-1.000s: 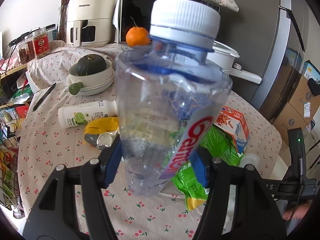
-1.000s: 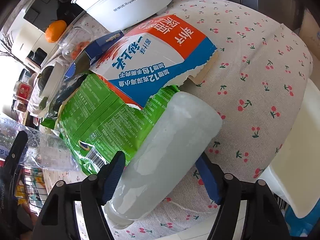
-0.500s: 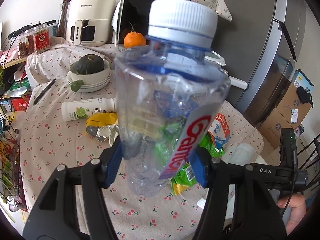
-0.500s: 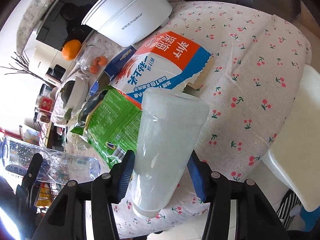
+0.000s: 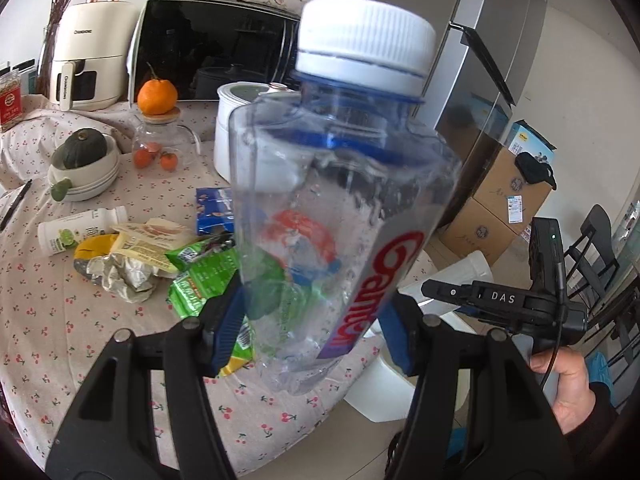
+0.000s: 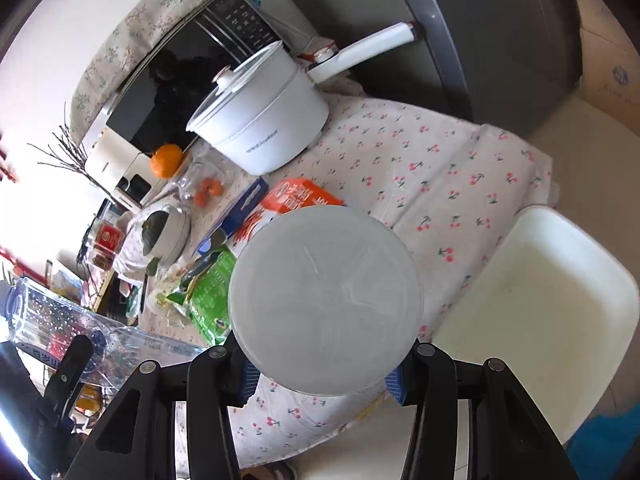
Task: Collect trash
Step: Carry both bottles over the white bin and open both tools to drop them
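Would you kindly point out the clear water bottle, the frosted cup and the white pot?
clear water bottle (image 5: 320, 208), left wrist view, on its transparent body.
frosted cup (image 6: 325, 300), right wrist view, on its round base.
white pot (image 6: 264, 120), right wrist view, on its side wall.

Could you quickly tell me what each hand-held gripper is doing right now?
Left hand-held gripper: closed on the clear water bottle.
Right hand-held gripper: closed on the frosted white bottle.

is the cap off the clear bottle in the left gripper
No, the clear bottle held in the left gripper has its white cap on.

Clear capped bottle (image 5: 340, 208) upright, frosted bottle (image 6: 325, 300) end-on
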Available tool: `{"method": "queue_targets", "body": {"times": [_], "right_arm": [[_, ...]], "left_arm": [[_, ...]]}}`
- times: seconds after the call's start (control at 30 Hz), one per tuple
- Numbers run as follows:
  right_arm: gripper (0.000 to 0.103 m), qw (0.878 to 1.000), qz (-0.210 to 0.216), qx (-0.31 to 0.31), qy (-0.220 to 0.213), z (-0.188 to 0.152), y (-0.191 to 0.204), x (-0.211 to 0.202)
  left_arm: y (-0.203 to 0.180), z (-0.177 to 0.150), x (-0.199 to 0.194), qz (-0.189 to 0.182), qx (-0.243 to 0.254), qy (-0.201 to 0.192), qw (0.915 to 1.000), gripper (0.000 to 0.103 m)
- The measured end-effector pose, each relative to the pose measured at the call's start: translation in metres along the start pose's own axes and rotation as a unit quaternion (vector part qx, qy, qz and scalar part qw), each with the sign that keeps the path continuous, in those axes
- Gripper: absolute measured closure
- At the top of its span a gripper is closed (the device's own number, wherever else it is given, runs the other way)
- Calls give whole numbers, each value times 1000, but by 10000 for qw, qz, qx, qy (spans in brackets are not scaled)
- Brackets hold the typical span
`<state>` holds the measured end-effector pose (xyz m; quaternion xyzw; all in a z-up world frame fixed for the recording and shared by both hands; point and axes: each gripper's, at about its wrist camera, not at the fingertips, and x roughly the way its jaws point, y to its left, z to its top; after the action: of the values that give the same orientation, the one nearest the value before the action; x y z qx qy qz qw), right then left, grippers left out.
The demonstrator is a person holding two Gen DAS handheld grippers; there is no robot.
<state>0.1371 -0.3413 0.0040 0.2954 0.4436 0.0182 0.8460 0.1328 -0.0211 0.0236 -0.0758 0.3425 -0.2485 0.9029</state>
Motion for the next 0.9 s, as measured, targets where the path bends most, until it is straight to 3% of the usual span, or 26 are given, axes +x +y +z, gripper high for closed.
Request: {"method": "queue_targets", "body": {"times": [0.23, 0.5, 0.9], "right_arm": [[53, 9972, -567, 274, -395, 10, -69, -46], [53, 9908, -1076, 778, -255, 6, -140, -57], [53, 9816, -1486, 1188, 188, -3, -185, -37]], "left_arm": [[-59, -10, 48, -754, 313, 329, 9961, 40], [-124, -35, 104, -1356, 725, 676, 9858, 40], [-142, -78, 189, -1102, 949, 1279, 9811, 39]]}}
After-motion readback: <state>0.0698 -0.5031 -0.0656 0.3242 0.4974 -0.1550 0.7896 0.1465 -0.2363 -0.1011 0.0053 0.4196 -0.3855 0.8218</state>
